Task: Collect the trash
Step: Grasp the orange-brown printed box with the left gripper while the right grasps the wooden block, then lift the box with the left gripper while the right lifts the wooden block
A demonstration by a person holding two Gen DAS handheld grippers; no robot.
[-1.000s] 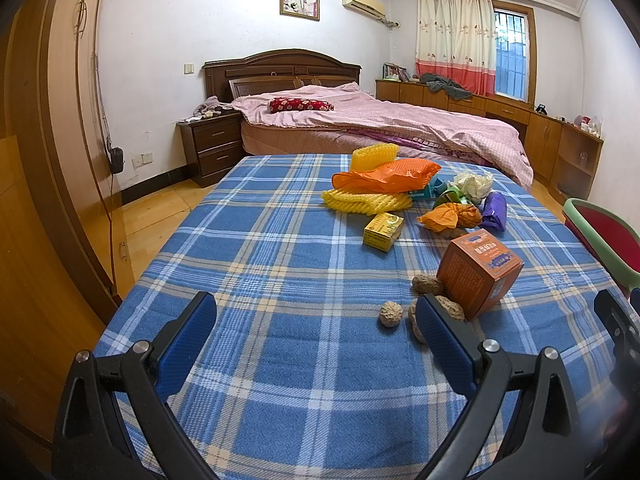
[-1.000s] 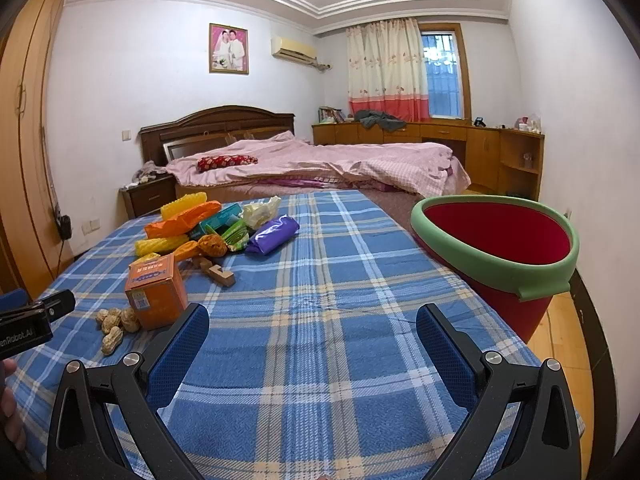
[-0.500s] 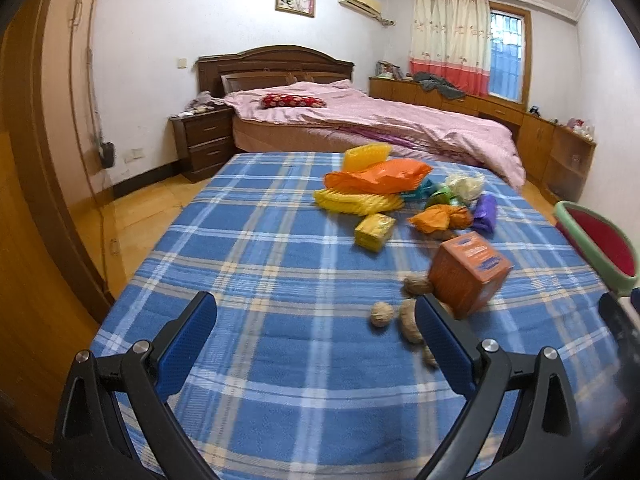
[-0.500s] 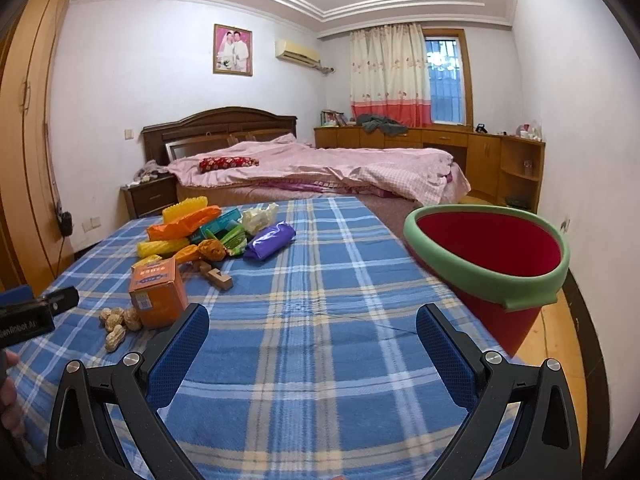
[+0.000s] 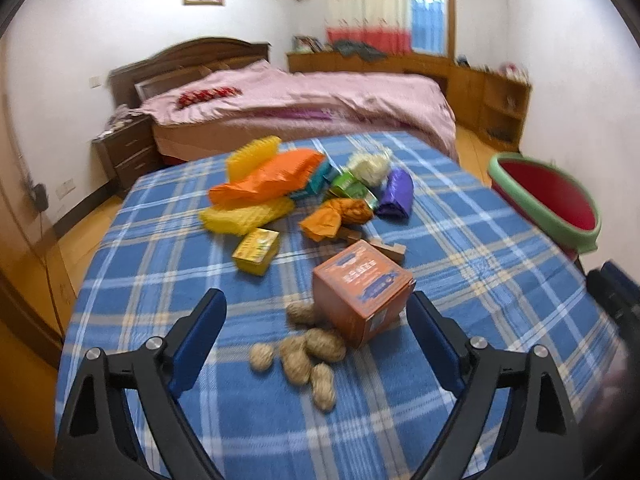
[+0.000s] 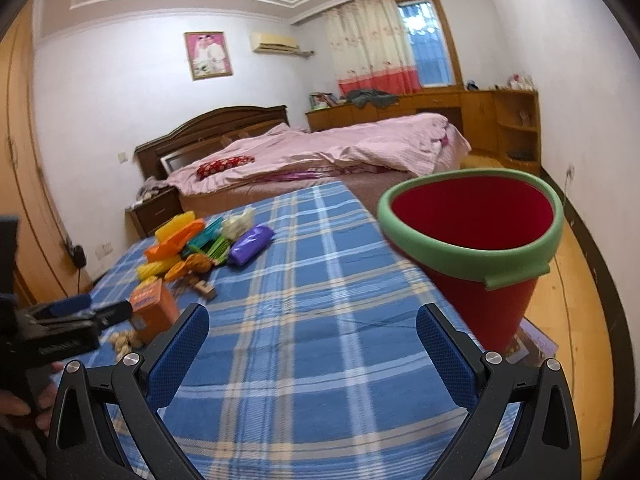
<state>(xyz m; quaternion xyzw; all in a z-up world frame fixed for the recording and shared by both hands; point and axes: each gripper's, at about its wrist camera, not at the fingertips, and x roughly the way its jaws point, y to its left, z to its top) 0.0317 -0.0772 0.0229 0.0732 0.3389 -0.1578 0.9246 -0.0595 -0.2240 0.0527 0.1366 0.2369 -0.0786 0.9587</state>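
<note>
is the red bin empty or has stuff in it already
Empty as far as shown: the bin shows only bare red inner wall. Its bottom is out of sight, so cannot tell fully.

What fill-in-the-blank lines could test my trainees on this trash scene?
1. The peanuts lie beside the ____ box.
2. The bucket has a ____ rim.
3. The purple packet lies on the ____ cloth.
4. Nothing is between the right gripper jaws, which stand ____.

Missing: orange; green; plaid; open

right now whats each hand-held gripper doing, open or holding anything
Left hand-held gripper: jaws closing but not gripping anything yet; peanuts and the orange box sit ahead between them.
Right hand-held gripper: open, empty, above the blue checked cloth.
</note>
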